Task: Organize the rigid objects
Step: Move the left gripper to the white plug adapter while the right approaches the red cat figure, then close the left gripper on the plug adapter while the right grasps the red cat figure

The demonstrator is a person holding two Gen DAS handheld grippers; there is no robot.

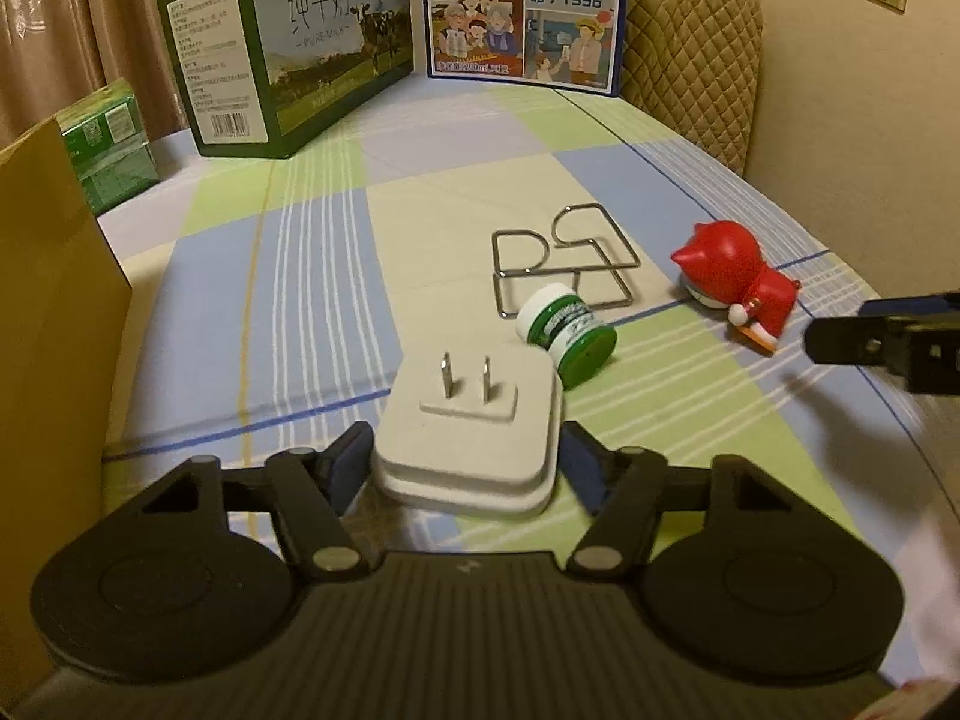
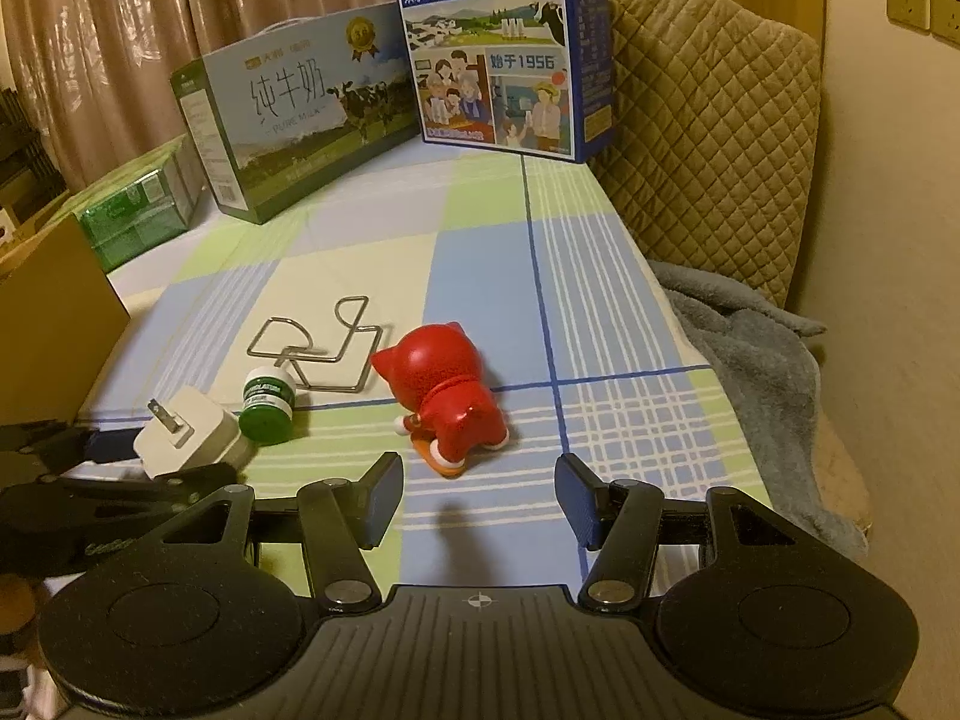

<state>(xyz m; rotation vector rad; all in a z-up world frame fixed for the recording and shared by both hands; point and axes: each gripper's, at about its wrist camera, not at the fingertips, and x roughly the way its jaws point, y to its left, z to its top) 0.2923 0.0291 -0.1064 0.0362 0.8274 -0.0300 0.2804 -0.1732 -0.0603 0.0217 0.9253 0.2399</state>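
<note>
The left gripper (image 1: 465, 456) looks clamped on the white plug (image 1: 474, 429), though contact is partly hidden. The right gripper (image 2: 477, 501) gapes empty just short of the red toy (image 2: 450, 402). Little jar (image 1: 567, 330) and wire rack (image 1: 564, 261) lie unsorted on the checked cloth (image 1: 300, 300)

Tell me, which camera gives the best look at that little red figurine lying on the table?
The right wrist view: the red figurine lies near the middle, close ahead of the open right gripper, its whole back in view. The left wrist view shows it smaller, off toward the right edge, seen from the side.
</note>
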